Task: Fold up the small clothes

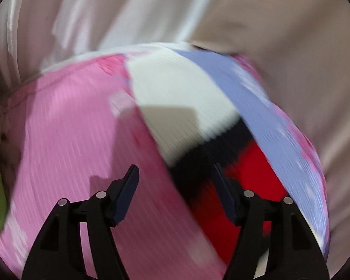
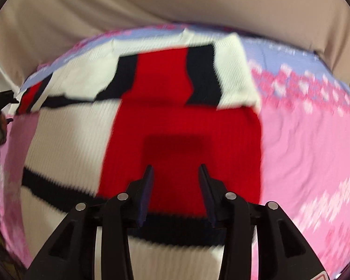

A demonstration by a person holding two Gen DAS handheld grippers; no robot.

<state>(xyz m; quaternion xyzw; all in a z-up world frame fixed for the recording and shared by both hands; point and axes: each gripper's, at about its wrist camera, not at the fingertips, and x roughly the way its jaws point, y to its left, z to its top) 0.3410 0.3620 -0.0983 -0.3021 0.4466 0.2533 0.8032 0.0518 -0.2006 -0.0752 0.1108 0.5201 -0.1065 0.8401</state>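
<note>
left wrist: left tongs (image 1: 175,175) spread wide, nothing between them, over the pink ribbed knit blanket (image 1: 65,126) and the white, black and red knitted garment (image 1: 182,98) lying on it | right wrist: right tongs (image 2: 176,171) partly apart, empty, above the garment's (image 2: 175,121) red panel; its top is folded over, blanket (image 2: 310,144) beneath, beige sheet (image 2: 175,2) beyond

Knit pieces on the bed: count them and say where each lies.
2. The red, white and black knit lies folded on top, under the right gripper. The pink and lavender knit lies spread beneath it. More could be hidden underneath.
</note>
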